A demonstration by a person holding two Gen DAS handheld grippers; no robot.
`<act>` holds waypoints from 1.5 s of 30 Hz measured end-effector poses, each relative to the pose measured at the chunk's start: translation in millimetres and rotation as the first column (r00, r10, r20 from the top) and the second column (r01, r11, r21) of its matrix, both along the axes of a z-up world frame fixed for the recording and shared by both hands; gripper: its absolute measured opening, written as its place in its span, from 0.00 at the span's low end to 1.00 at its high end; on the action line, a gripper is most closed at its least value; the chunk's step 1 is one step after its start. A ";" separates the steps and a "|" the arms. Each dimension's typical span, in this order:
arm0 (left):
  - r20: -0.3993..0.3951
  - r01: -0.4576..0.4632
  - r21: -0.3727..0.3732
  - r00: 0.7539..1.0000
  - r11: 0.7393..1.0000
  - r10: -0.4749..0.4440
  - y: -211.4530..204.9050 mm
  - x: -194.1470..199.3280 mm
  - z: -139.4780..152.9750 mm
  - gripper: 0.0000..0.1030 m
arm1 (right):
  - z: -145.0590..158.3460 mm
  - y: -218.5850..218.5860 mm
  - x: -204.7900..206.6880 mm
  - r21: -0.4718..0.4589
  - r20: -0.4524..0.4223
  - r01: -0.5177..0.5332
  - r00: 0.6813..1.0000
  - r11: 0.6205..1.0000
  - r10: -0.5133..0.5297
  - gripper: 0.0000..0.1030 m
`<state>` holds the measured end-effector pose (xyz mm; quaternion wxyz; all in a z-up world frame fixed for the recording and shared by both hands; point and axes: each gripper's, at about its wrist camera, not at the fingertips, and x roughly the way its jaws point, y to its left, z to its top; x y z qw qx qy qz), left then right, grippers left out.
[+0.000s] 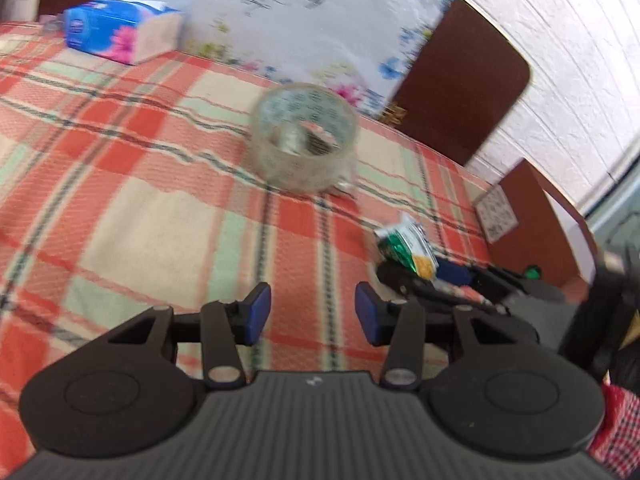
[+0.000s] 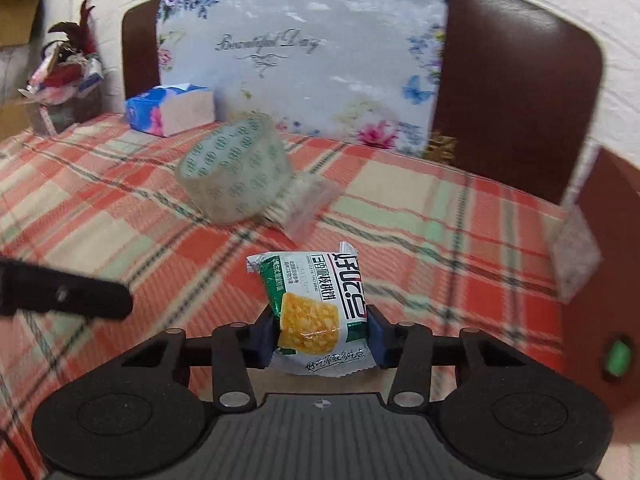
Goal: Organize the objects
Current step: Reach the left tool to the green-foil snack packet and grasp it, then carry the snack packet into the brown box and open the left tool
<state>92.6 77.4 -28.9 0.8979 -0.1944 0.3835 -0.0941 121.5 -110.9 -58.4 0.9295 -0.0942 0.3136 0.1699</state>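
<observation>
My right gripper (image 2: 320, 334) is shut on a white and green snack packet (image 2: 314, 312) with a yellow cracker picture, held above the plaid tablecloth (image 2: 120, 220). The packet and right gripper also show in the left wrist view (image 1: 406, 246) at the right. My left gripper (image 1: 313, 314) is open and empty, above the cloth, with a roll of clear tape (image 1: 304, 136) ahead of it. In the right wrist view the tape roll (image 2: 234, 168) leans on a small clear bag of sticks (image 2: 304, 202), beyond the packet.
A blue tissue pack (image 1: 120, 30) lies at the far left of the table (image 2: 172, 110). A floral board (image 2: 304, 64) leans on a brown chair back (image 2: 516, 92) behind the table. A basket of clutter (image 2: 66, 80) stands far left.
</observation>
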 end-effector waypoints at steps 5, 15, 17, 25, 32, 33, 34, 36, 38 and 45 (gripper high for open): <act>-0.006 0.144 -0.027 0.989 0.989 -0.145 -46.3 3.2 -0.6 0.47 | -0.5 -54.4 -73.7 0.010 0.015 0.170 0.985 0.985 -0.170 0.45; -0.029 0.399 -0.046 0.916 0.916 -0.401 -151.7 -14.7 9.5 0.59 | 2.2 -106.5 -140.4 0.098 0.033 0.243 0.969 0.965 -0.247 0.71; -0.040 0.420 -0.025 0.907 0.907 -0.420 -164.6 -17.5 9.9 0.59 | 1.9 -110.2 -140.4 0.109 0.036 0.242 0.968 0.964 -0.247 0.71; -0.124 0.443 -0.041 0.887 0.896 -0.444 -192.4 -6.1 -18.9 0.40 | -11.4 -107.9 -118.8 0.094 -0.023 0.209 0.978 0.973 -0.208 0.69; -0.014 0.464 0.029 0.886 0.886 -0.463 -202.0 -14.7 28.2 0.29 | 21.4 -104.8 -130.6 0.115 0.166 0.146 0.973 0.983 -0.163 0.48; 0.026 0.464 0.041 0.885 0.885 -0.465 -203.6 -15.6 41.1 0.29 | 30.4 -106.8 -130.7 0.122 0.208 0.145 0.964 0.982 -0.168 0.48; 0.062 0.463 0.051 0.883 0.885 -0.466 -205.8 -14.1 54.2 0.29 | 39.5 -109.4 -129.3 0.129 0.248 0.147 0.953 0.981 -0.176 0.48; 0.127 0.467 0.065 0.873 0.882 -0.472 -213.0 -7.5 78.0 0.29 | 55.6 -114.7 -122.9 0.122 0.328 0.160 0.925 0.980 -0.192 0.48; 0.174 0.475 0.078 0.859 0.876 -0.481 -223.4 3.5 95.3 0.29 | 66.7 -122.5 -111.4 0.110 0.386 0.177 0.899 0.978 -0.206 0.48; 0.189 0.482 0.115 0.848 0.869 -0.495 -272.8 59.9 103.1 0.30 | 72.3 -158.0 -47.6 0.094 0.383 0.234 0.889 0.968 -0.252 0.54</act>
